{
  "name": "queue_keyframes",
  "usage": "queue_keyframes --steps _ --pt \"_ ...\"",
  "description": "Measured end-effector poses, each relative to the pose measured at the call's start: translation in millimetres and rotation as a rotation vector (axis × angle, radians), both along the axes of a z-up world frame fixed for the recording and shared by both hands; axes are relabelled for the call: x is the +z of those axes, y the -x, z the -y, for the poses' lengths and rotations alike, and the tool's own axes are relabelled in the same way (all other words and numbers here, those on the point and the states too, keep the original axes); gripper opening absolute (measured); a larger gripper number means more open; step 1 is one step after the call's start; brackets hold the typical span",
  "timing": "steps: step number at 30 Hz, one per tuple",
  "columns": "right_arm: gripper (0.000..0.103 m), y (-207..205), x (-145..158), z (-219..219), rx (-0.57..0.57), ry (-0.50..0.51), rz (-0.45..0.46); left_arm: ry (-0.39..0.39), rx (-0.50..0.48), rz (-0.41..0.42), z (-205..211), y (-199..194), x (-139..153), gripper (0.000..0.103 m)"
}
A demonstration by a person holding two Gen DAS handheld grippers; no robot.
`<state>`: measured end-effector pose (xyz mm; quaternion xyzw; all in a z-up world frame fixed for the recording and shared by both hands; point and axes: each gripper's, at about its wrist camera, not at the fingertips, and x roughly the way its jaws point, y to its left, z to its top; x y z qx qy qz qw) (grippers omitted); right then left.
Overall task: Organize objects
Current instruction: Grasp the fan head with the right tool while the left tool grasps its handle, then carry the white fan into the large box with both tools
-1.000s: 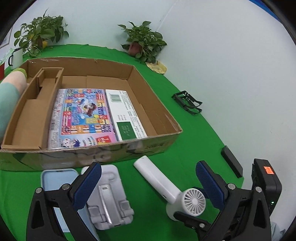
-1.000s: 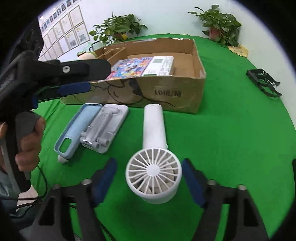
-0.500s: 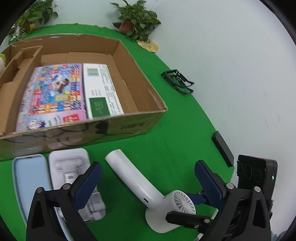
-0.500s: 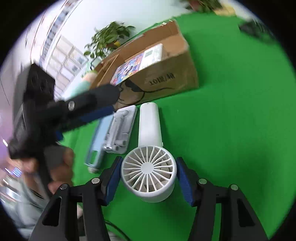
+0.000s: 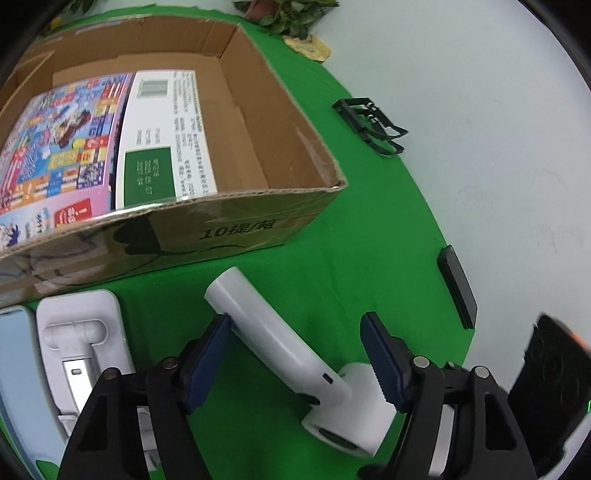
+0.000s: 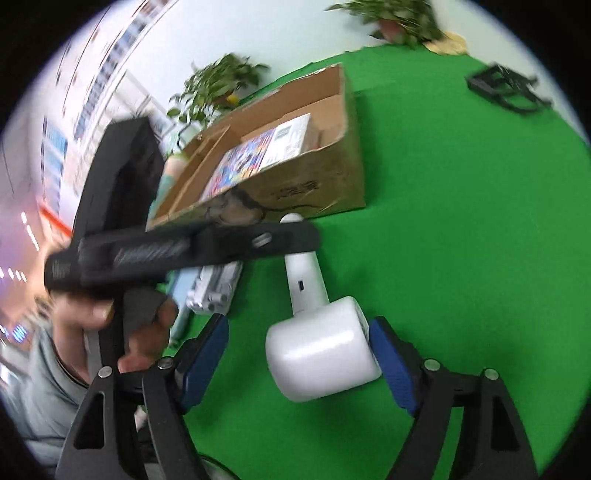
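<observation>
Your fan [image 5: 280,343] lies on the tabletop [image 5: 369,258] just before the cardboard box [image 5: 229,225], with the stand [image 5: 81,354] to its left. A printed pack [image 5: 110,136] lies inside the box; the plant [image 5: 291,14] stands behind it.

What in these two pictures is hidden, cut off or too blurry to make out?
- Fan: in the left wrist view its head sits partly behind the left gripper; the grille cannot be seen.
- Blue phone case: cut off by that view's left edge.
- White phone stand: in the right wrist view, mostly behind the other gripper's black body.
- Small print on the game box in the cardboard box: too blurred to read.
</observation>
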<state>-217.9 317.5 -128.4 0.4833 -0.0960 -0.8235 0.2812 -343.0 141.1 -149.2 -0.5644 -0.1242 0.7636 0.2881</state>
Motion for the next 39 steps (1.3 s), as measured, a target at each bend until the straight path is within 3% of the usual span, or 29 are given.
queue_keyframes --steps 3,4,6,8,9,17,20,28,39 --pt "0.078 -5.2 -1.9 15.0 0.025 -0.102 -0.037 0.018 0.001 0.037 -2.7 4.3 -10.2 0.053" --pt "0.077 -9.8 -2.1 21.4 0.025 -0.147 -0.056 0.024 -0.003 0.051 -3.2 5.1 -13.9 0.041" --pt "0.075 -20.3 -2.7 36.5 0.026 -0.241 -0.089 0.024 -0.011 0.057 -2.6 6.3 -16.9 0.039" --pt "0.061 -28.9 -4.6 44.7 0.02 -0.315 -0.115 0.029 -0.002 0.06 -0.2 8.2 -18.3 0.036" --pt "0.059 -32.8 -4.9 47.5 0.01 -0.324 -0.122 0.023 0.002 0.067 1.3 9.3 -18.8 0.036" --pt "0.058 -42.7 -8.0 55.1 -0.031 -0.334 -0.15 0.02 -0.011 0.072 5.1 4.7 -18.7 0.033" --pt "0.058 -45.5 -7.7 55.1 -0.049 -0.33 -0.153 0.037 -0.022 0.035 -0.1 -4.9 -12.6 0.033" --pt "0.058 -57.3 4.0 57.9 -0.091 -0.325 -0.237 0.055 -0.013 -0.117 -3.7 -26.1 40.1 0.03" --pt "0.057 -50.8 53.6 70.3 -0.129 -0.256 -0.434 0.006 -0.001 -0.36 11.9 -30.4 148.5 0.028"
